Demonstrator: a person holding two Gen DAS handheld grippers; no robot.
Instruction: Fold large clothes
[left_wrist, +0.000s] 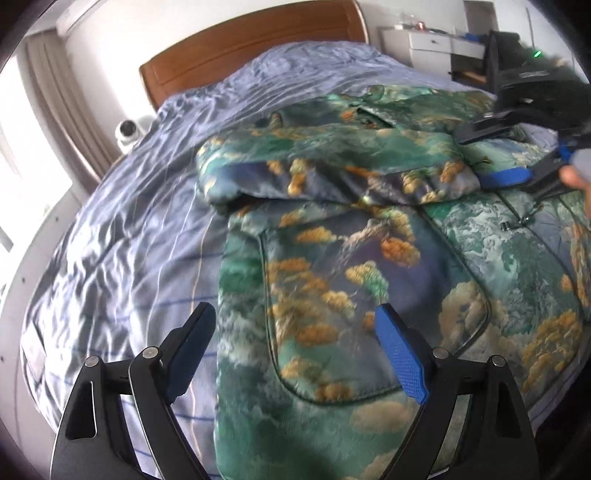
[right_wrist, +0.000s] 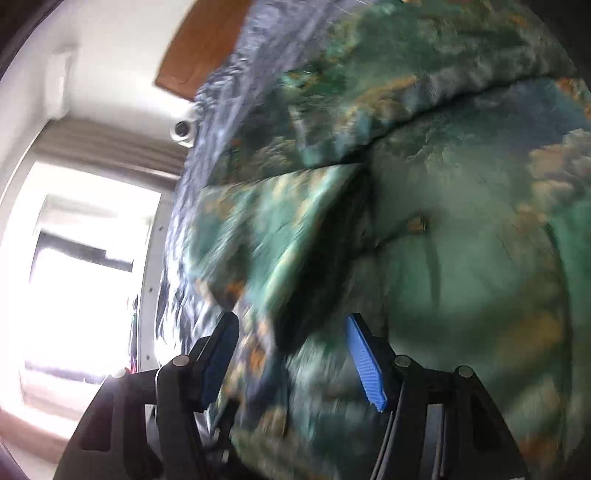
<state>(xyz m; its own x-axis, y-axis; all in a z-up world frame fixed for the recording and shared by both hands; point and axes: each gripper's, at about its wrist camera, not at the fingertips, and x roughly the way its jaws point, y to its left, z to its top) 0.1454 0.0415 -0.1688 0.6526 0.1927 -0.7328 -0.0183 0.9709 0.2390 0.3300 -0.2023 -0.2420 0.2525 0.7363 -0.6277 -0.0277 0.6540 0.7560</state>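
Note:
A large puffy jacket (left_wrist: 351, 277), green with orange tree and cloud print, lies spread on the bed sheet (left_wrist: 129, 221). One sleeve (left_wrist: 332, 173) is folded across its chest. My left gripper (left_wrist: 295, 332) hovers open over the jacket's lower left edge, nothing between its fingers. My right gripper (left_wrist: 517, 162), held by a hand, is at the far right beside the sleeve's cuff end. In the blurred right wrist view the right gripper (right_wrist: 291, 347) has its jaws apart just above the jacket (right_wrist: 461, 221), beside a dark fold; no fabric is visibly pinched.
A wooden headboard (left_wrist: 240, 48) stands at the far end of the bed. A small white camera (left_wrist: 127, 131) sits beside the bed's left edge. A white dresser (left_wrist: 432, 42) is at the back right. A bright window (right_wrist: 74, 258) with a curtain lies to the left.

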